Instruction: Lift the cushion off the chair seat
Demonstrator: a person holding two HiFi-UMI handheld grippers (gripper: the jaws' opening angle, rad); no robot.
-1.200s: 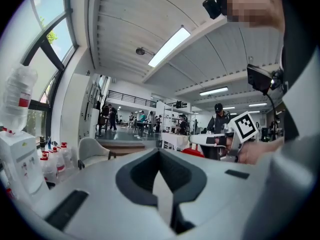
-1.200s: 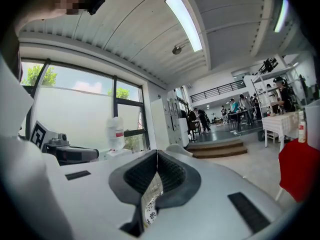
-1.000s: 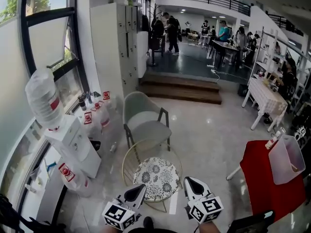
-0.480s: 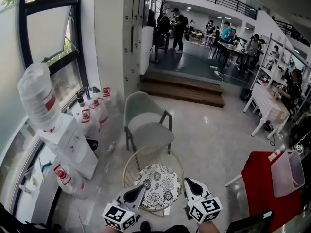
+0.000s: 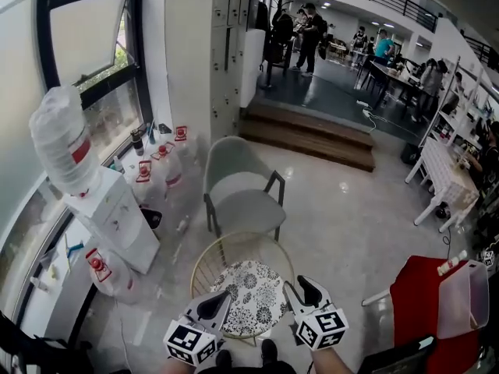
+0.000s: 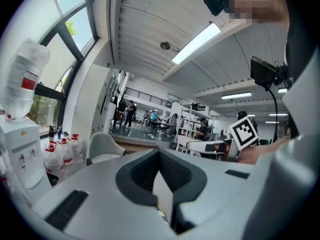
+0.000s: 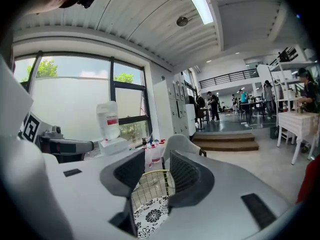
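Note:
A round cushion (image 5: 249,287) with a black-and-white flower print lies on the seat of a gold wire chair (image 5: 204,259), just below me in the head view. My left gripper (image 5: 212,308) hovers over the cushion's near left edge, and its jaws meet at the tips (image 6: 159,151). Over the near right edge is my right gripper (image 5: 306,293), whose jaws are opening. In the right gripper view (image 7: 156,176) the cushion (image 7: 150,216) and the chair's wire back (image 7: 152,184) show through the gap. Nothing is pressed between its pads.
A grey armchair (image 5: 242,201) stands right behind the wire chair. A water dispenser (image 5: 109,216) with spare bottles lines the window wall on the left. To the right are a red table (image 5: 429,310) and a plastic bin (image 5: 468,287). Wooden steps (image 5: 312,135) lie farther back.
Both grippers have come forward and a little down over the patterned cushion. The wire chair now sits closer under them. The right jaws have parted from shut.

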